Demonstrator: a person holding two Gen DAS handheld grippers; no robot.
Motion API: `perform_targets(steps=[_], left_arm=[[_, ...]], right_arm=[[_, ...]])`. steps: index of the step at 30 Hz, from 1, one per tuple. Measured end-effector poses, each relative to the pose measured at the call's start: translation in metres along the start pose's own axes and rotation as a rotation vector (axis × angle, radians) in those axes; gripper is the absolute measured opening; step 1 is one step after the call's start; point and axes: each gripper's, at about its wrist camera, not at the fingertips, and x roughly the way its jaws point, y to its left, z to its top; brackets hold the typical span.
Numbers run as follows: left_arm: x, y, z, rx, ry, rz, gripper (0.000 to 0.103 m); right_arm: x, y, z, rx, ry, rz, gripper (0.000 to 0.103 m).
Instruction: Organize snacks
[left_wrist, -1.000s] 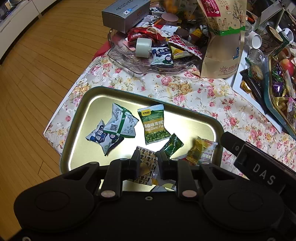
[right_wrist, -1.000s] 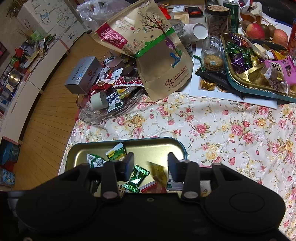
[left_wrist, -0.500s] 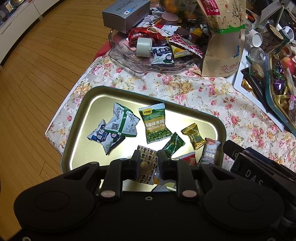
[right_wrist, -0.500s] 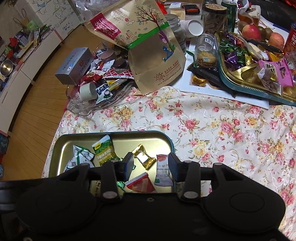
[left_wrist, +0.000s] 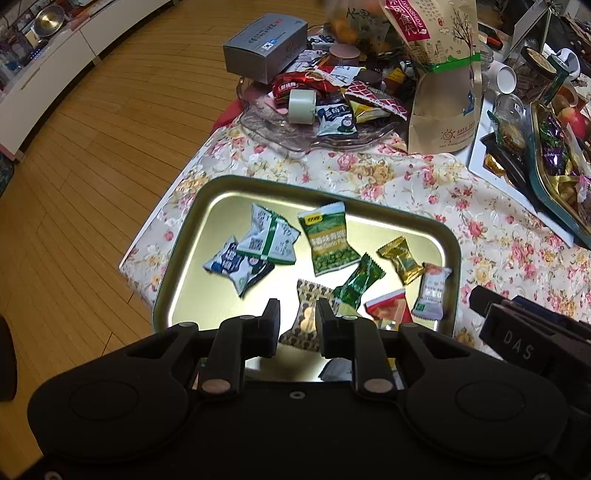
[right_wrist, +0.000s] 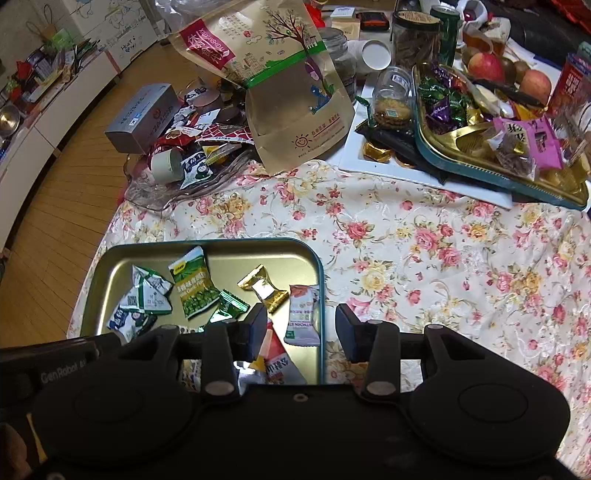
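Gold tray (left_wrist: 192, 236) on floral cloth (left_wrist: 406, 177) holds nine small snack packets, one partly hidden under left gripper. Green pea packet (left_wrist: 327, 238) near tray middle; gold candy (left_wrist: 400, 259) and white-pink packet (left_wrist: 432, 291) toward right rim.

Left gripper (left_wrist: 297, 321): jaws apart, empty, over brown mushroom-print packet (left_wrist: 308, 321), no contact visible. Right gripper (right_wrist: 301, 330): jaws apart, empty, straddling tray's right rim, red-white packet (right_wrist: 275, 356) below.

Only right view shows second tray of sweets (right_wrist: 480, 162) and two apples (right_wrist: 485, 66).
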Motion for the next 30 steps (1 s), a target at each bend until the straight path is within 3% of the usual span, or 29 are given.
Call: perform_targets(steps=[15, 23, 30], left_arm=[[-0.016, 0.008, -0.041, -0.007, -0.039, -0.02, 0.03], [-0.013, 0.003, -0.044, 0.003, -0.069, -0.027, 0.03], [-0.005, 0.0, -0.043, 0.013, -0.04, -0.005, 0.03]], right_arm=[[-0.023, -0.003, -0.04, -0.069, -0.039, -0.054, 0.043], [-0.024, -0.009, -0.041, -0.045, -0.034, -0.066, 0.043], [-0.016, -0.007, -0.04, -0.055, 0.008, -0.073, 0.043]])
